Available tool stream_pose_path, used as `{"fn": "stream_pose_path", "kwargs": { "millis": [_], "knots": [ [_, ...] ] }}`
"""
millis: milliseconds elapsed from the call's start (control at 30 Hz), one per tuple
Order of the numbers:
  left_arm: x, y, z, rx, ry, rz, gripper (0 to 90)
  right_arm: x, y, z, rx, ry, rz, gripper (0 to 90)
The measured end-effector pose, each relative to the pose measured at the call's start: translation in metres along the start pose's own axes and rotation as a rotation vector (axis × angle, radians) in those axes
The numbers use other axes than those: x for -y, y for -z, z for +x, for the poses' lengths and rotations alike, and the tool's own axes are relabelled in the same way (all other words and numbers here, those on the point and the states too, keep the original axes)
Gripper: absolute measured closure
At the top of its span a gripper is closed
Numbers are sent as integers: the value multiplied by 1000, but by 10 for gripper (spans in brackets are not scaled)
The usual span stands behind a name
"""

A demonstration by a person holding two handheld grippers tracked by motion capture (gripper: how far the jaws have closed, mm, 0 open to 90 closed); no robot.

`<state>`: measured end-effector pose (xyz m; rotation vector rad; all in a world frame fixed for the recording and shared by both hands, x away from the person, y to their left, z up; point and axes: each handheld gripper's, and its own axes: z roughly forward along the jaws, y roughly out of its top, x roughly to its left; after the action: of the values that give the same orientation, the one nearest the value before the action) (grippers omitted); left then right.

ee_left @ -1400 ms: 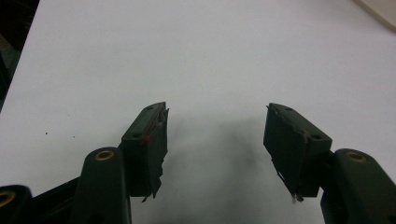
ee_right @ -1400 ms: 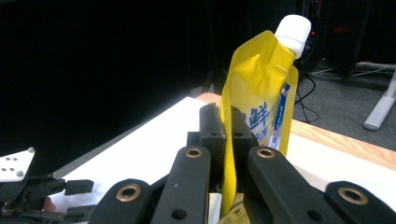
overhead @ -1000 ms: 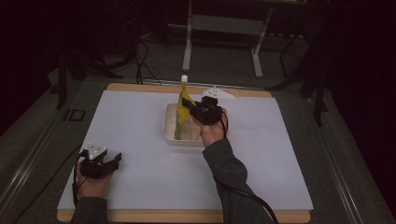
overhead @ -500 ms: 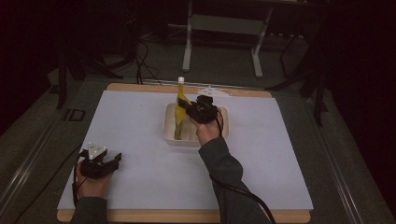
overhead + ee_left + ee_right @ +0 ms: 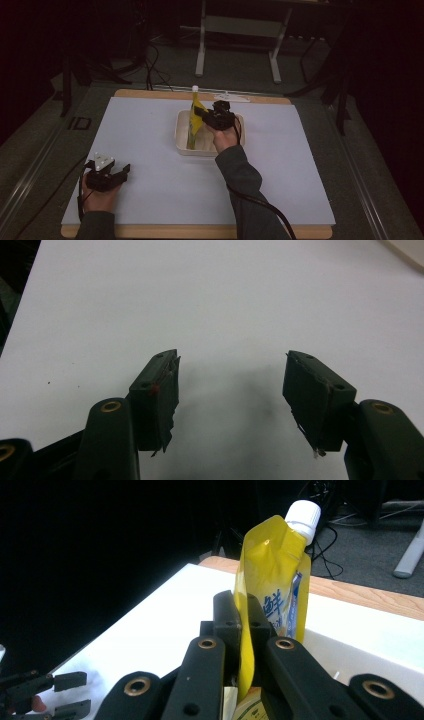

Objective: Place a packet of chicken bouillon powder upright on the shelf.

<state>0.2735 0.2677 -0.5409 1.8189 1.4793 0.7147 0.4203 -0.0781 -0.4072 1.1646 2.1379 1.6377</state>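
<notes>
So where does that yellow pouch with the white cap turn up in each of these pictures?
High view: yellow pouch upright at centre, over the white tray, in the right tongs.
Left gripper view: none of the pouch here.
Right gripper view: pouch at centre, pinched between the jaws.
Shared landmark: the white table sheet.

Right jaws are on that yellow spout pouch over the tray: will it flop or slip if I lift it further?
The yellow pouch looks like soft film, pinched flat at one edge, so it will probably sag or swing. The glossy surface may slip. Its white cap stands high above the tray, so it may tip.
</notes>
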Motion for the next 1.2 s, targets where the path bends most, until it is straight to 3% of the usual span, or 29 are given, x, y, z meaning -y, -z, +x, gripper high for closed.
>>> {"fn": "stream_pose_path", "kwargs": {
  "millis": [367, 433, 633, 800, 1200],
  "knots": [
    [0, 0, 0, 1, 0, 0, 389, -9, -3, 1, 45, -25, 38, 887],
    [0, 0, 0, 0, 2, -1, 389, -11, -3, 4, 54, -11, 51, 872],
    [0, 0, 0, -1, -1, -2, 389, -11, -1, 8, 74, 15, 93, 578],
    [0, 0, 0, -2, -2, -3, 389, -13, 7, 8, 79, 16, 120, 416],
    [0, 0, 0, -4, -2, -4, 388, -17, 35, 19, 37, 111, 175, 271]
  ]
}}
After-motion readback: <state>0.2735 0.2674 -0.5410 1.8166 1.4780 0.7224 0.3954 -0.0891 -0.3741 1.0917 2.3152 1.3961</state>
